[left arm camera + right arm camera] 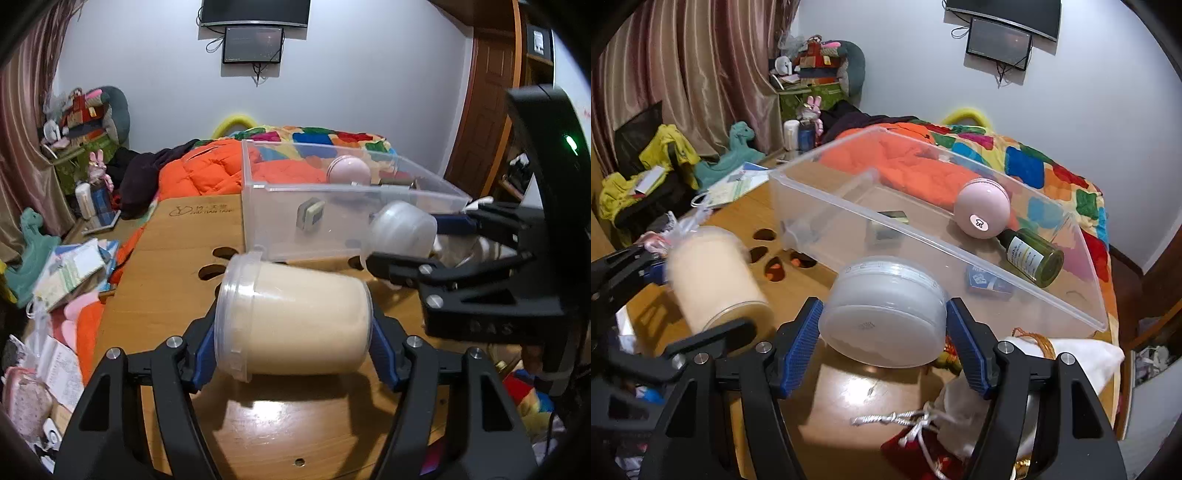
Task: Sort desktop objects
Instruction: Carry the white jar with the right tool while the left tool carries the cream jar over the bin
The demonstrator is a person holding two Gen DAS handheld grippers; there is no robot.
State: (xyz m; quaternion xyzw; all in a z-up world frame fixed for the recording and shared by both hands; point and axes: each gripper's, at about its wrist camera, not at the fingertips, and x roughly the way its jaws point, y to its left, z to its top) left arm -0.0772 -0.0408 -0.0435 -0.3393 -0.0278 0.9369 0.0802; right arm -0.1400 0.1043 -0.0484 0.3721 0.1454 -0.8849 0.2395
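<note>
Both claws are loaded over the wooden table (173, 258). The left gripper (293, 328) clamps a cream-filled plastic tub (295, 317) lying on its side, blue pads pressed to its lid end and base. At two o'clock from it, the right gripper (884, 317) grips a frosted white round jar (886, 314), tilted, pads tight on its sides. At twelve o'clock sits the clear plastic bin (798, 192), holding a pink ball (982, 208), a green bottle (1034, 258) touching it, and a blue card pack (988, 282). White drawstring pouches (1086, 358) lie at four o'clock.
</note>
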